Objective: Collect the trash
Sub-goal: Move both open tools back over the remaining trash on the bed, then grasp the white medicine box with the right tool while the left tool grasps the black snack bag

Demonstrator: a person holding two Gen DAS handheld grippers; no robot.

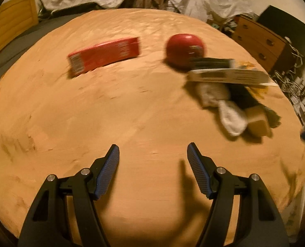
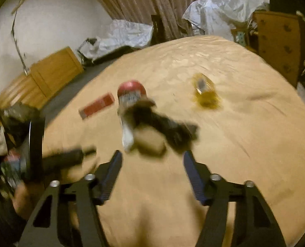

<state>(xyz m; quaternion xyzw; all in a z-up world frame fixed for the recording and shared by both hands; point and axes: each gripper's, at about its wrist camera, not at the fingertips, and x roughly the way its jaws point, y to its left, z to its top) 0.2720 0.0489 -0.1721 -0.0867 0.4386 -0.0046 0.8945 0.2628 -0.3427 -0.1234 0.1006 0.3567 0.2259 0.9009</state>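
Observation:
Trash lies on a tan bedspread (image 1: pixel 131 113). A red box (image 1: pixel 103 56) lies flat at the far left, and a red round tub (image 1: pixel 184 48) sits to its right. A flat white and black carton (image 1: pixel 228 75) rests on a heap of crumpled white, black and brown scraps (image 1: pixel 224 100). My left gripper (image 1: pixel 153 154) is open over bare bedspread, short of the heap. In the right wrist view my right gripper (image 2: pixel 152 158) is open with nothing between its fingers, and the blurred heap (image 2: pixel 152 129) lies just beyond its tips. A yellow wrapper (image 2: pixel 206 92) lies farther right.
Silver plastic sheets (image 1: pixel 195 2) and a brown curtain (image 2: pixel 152 4) lie beyond the bed. A wooden chest of drawers (image 1: pixel 259 41) stands at the right and a wooden board (image 2: pixel 49 72) at the left. A person's hand (image 2: pixel 26 191) with the other tool's black body shows at the left edge.

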